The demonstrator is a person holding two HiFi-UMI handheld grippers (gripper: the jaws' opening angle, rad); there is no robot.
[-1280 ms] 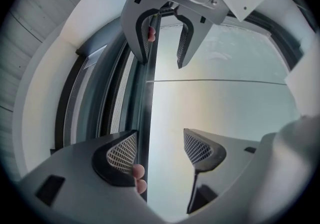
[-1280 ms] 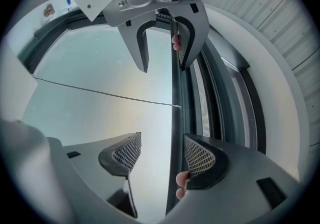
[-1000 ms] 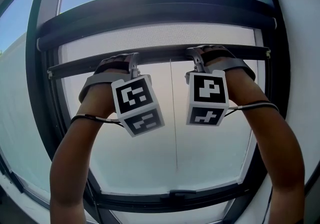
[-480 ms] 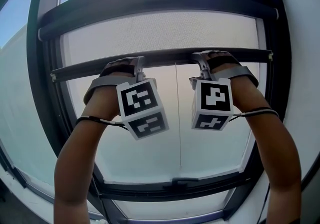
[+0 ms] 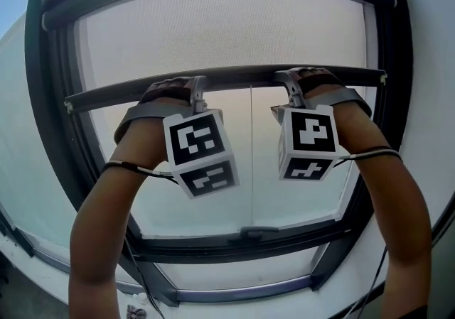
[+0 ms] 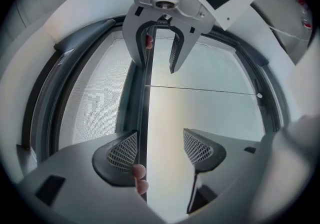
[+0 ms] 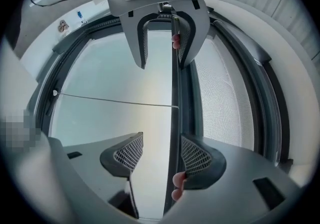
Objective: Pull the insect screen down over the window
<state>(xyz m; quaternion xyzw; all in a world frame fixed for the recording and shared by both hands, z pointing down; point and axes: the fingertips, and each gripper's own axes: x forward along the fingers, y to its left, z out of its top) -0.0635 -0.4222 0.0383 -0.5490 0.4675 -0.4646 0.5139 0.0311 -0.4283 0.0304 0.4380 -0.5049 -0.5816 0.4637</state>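
The insect screen's dark bottom bar (image 5: 234, 79) runs across the window, with pale mesh (image 5: 227, 26) stretched above it. Both grippers reach over the bar from my side. My left gripper (image 5: 186, 90) has the bar (image 6: 145, 98) between its wide jaws (image 6: 160, 150), lying against one pad (image 6: 122, 150) only. Two of the person's fingertips (image 6: 140, 178) rest on the bar there. My right gripper (image 5: 293, 79) also straddles the bar (image 7: 174, 93). Its jaws (image 7: 162, 155) have just been closing a little but still stand wide, and the bar touches one pad (image 7: 197, 155).
A thin pull cord (image 5: 251, 161) hangs from the bar's middle down the glass. The dark lower window frame (image 5: 242, 239) with its latch lies below. Dark side rails (image 5: 53, 133) border the mesh. The glass mirrors each gripper (image 6: 160, 13).
The bar and both grippers have come down together toward the lower frame. More mesh now shows above the bar, and the roller housing at the top has slid nearly out of view.
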